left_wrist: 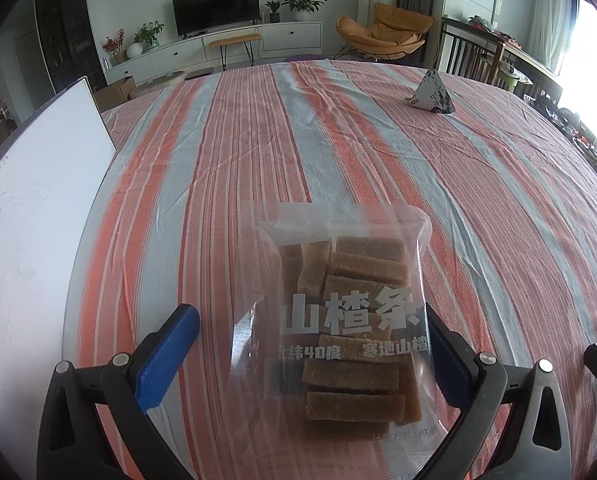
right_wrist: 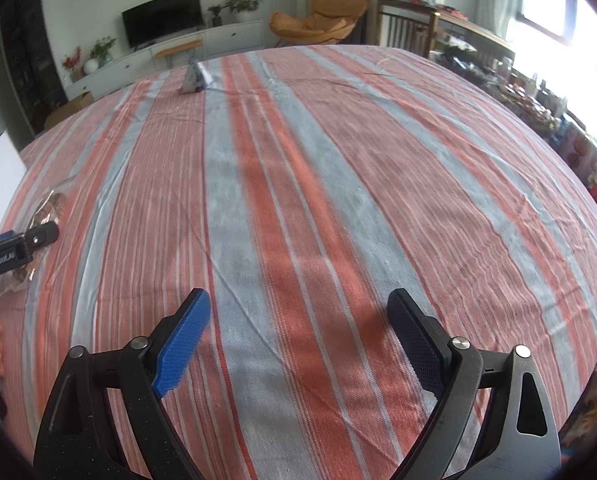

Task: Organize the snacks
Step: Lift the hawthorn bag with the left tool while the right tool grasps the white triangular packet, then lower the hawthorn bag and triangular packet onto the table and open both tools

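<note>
Clear plastic bag of brown hawthorn strips [left_wrist: 338,332] lies flat at the near-left edge of the striped-cloth worktop [left_wrist: 478,208] | left tongs [left_wrist: 312,344] gaping around it, likely lining up a grab | right tongs [right_wrist: 300,328] spread, empty | small white pyramid packet [left_wrist: 430,92] waits near far edge

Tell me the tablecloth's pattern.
Orange-red, grey and white stripes on the tablecloth; the right wrist view shows it best.

The clear plastic snack bag of brown hawthorn strips [left_wrist: 338,320] carries large white characters "山楂条", with smaller white lines below reading "北纬40度" and "寒地山楂"; its bottom line is only partly legible. The black body of the left gripper [right_wrist: 2,258] bears white lettering "GenRobot.AI".
</note>
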